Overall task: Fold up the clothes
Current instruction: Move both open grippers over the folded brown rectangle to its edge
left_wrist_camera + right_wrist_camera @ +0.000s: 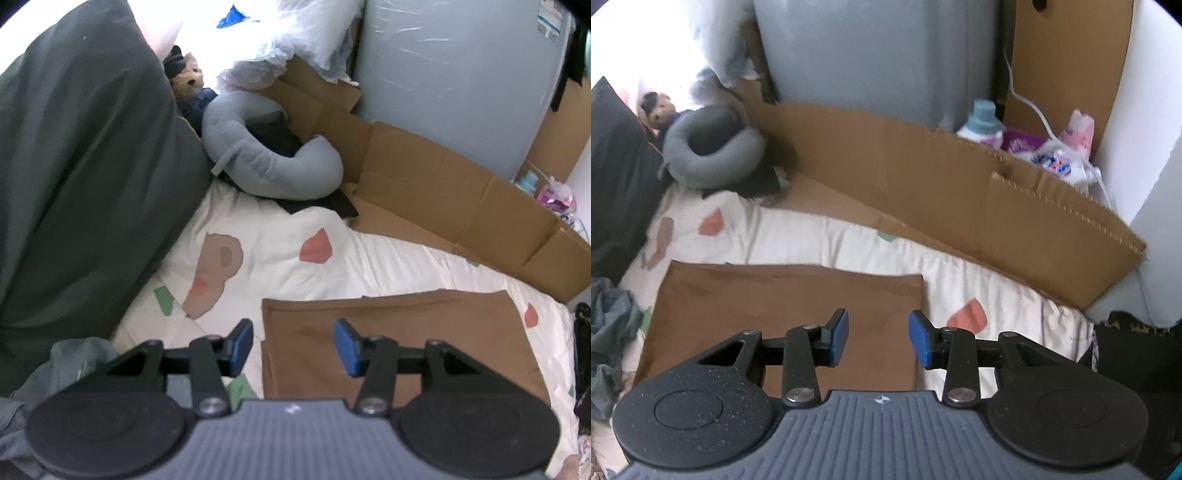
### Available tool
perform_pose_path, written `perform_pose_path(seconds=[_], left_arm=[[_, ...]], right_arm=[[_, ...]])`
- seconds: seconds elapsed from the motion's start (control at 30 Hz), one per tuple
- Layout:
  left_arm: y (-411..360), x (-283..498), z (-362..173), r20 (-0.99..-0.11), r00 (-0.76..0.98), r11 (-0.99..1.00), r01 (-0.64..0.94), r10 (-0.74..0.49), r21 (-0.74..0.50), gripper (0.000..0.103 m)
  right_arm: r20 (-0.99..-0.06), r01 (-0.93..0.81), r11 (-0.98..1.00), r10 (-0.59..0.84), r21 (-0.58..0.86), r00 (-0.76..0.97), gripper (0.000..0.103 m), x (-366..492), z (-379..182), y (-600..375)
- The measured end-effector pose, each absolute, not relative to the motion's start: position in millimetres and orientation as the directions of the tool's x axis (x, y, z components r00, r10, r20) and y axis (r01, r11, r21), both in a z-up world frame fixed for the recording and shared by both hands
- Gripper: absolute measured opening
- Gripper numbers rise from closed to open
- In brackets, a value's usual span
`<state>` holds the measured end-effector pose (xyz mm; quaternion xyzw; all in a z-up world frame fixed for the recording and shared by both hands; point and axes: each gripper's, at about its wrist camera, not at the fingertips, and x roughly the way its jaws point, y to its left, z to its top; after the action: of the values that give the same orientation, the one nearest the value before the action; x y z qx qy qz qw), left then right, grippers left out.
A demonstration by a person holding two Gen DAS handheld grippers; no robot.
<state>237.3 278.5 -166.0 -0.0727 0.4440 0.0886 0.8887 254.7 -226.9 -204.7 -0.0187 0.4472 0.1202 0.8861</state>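
A brown garment (399,339) lies flat in a neat rectangle on the white patterned bedspread (280,266). My left gripper (293,347) hangs above its left edge, open, with nothing between the blue pads (347,347). In the right wrist view the same brown garment (775,306) spreads below and to the left. My right gripper (879,338) hovers over its right edge, open and empty. A crumpled grey-green garment (609,314) lies at the left of the bed.
A dark green pillow (81,166) stands at the left, with a grey curved cushion (266,162) and a teddy bear (190,79) behind it. Flattened cardboard (960,192) lines the far side of the bed. Detergent bottles (982,123) sit behind the cardboard.
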Motion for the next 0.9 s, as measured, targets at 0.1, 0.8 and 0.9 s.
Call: perform_pose_path(seconds=[0.1,0.8,0.9], left_arm=[[270.2,233.3,-161.7,-0.807,0.583,0.973,-0.228,0.101,-0.043,0.058],[178.0,212.9,-140.1,-0.769,0.640,0.990,-0.108,-0.002,-0.093,0.074],[167.8,211.8,-155.1,-0.767,0.642,0.990,-0.093,-0.021,-0.106,0.074]], right_arm=[[-0.791,-0.244,0.967,0.207,0.075,0.576,0.043,246.2,-202.1,-227.8],[-0.734,-0.329,0.932,0.330,0.154,0.594,0.043,201.2,-220.9,-242.0],[-0.730,-0.328,0.932,0.331,0.154,0.597,0.043,197.3,-234.8,-243.6]])
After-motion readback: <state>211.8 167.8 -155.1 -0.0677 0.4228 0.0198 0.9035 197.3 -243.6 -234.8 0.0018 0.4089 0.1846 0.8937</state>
